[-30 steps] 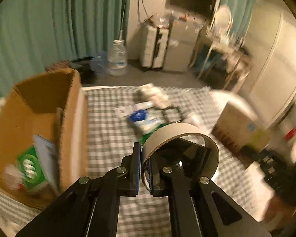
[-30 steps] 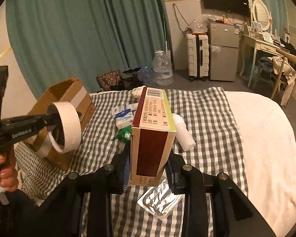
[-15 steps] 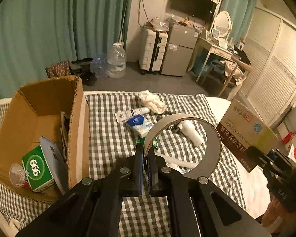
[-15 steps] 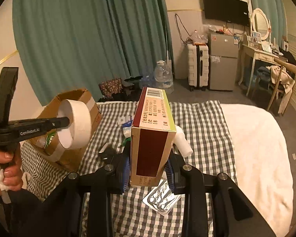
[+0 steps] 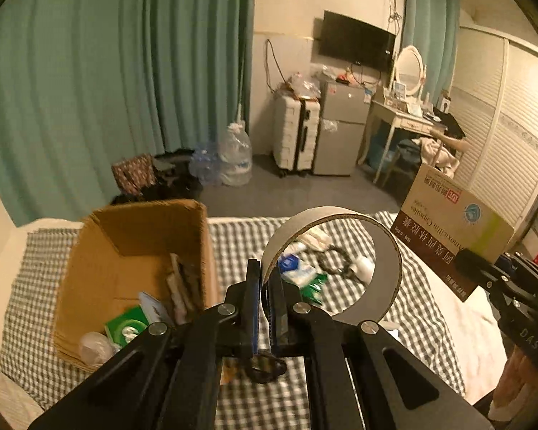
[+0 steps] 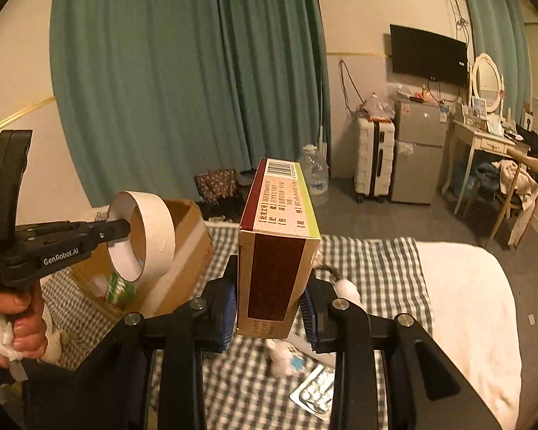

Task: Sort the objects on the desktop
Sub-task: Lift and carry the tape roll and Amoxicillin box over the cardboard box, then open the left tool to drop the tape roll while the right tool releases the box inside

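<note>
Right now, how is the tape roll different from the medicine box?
The tape roll is round and hollow; the medicine box is a solid rectangle. The roll is plain white; the box has maroon panels and a barcode. The left tool pinches the roll's wall; the right tool squeezes the box's sides. Both are held in the air.

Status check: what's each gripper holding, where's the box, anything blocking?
Left gripper shut on tape roll, raised beside the cardboard box. Right gripper shut on medicine carton, held high. Box open, partly filled; nothing blocking.

black arms, silver screws; blue-padded jaws; "genrobot.ai" lettering
</note>
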`<state>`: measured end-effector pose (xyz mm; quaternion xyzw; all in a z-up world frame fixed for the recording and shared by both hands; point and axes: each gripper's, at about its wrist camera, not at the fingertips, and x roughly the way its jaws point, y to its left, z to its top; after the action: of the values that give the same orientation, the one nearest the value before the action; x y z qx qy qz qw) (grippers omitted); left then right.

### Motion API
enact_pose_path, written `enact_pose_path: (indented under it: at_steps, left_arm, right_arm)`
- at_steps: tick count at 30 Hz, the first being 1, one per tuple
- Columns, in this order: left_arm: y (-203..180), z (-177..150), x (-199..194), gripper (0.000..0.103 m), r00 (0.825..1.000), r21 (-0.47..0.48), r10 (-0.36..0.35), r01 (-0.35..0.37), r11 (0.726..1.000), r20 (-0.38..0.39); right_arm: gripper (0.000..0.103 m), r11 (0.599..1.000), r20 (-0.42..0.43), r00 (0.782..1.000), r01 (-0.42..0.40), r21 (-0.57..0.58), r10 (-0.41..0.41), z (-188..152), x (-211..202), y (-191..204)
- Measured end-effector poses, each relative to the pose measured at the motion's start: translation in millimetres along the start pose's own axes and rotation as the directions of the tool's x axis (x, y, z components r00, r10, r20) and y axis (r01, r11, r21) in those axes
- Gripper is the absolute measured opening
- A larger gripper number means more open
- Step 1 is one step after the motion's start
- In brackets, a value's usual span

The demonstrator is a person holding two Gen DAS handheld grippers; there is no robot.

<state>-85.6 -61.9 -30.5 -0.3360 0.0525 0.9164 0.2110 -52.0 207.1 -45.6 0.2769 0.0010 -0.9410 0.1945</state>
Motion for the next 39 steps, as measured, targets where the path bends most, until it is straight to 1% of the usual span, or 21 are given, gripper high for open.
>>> enact_pose_path:
  at_steps: [6,10,16,20,30,34,39]
  left_arm:
    - [32,8,-22,0.003,0.998,-0.012,0.037,-0.037,0.999,0.053]
    - [58,8,-33,0.003,0.996,-0.034,0.06,-0.058,0.998,0.071]
    - [98,3,-40,0.003,0.991,-0.065,0.104,-0.099,0.993,0.079]
    - [122,-4,-40,0.003,0.989,-0.074,0.13,-0.125,0.989,0.07]
    - [163,-9,-23,0.003,0.986,-0.108,0.165,-0.16,0.981,0.04]
    - [179,-10,-10,0.003,0.985,-0.118,0.173,-0.169,0.979,0.02]
    - [194,-12,16,0.003,0.983,-0.121,0.182,-0.182,0.976,-0.018]
  right_arm:
    - [0.03,1.0,0.018,1.0,-0.02,-0.023,0.02,17,-3,36]
    - [0.03,0.998,0.04,0.998,-0.043,-0.045,0.045,25,-4,62]
    - [0.03,0.994,0.05,0.996,-0.074,-0.081,0.078,32,6,103]
    - [0.03,0.991,0.045,0.994,-0.093,-0.099,0.098,37,16,125]
    - [0.03,0.982,0.016,0.99,-0.137,-0.133,0.14,39,47,165]
    - [0.03,0.977,-0.02,0.987,-0.163,-0.138,0.162,37,66,175]
    - [0.03,0.972,-0.077,0.983,-0.174,-0.155,0.164,32,97,185]
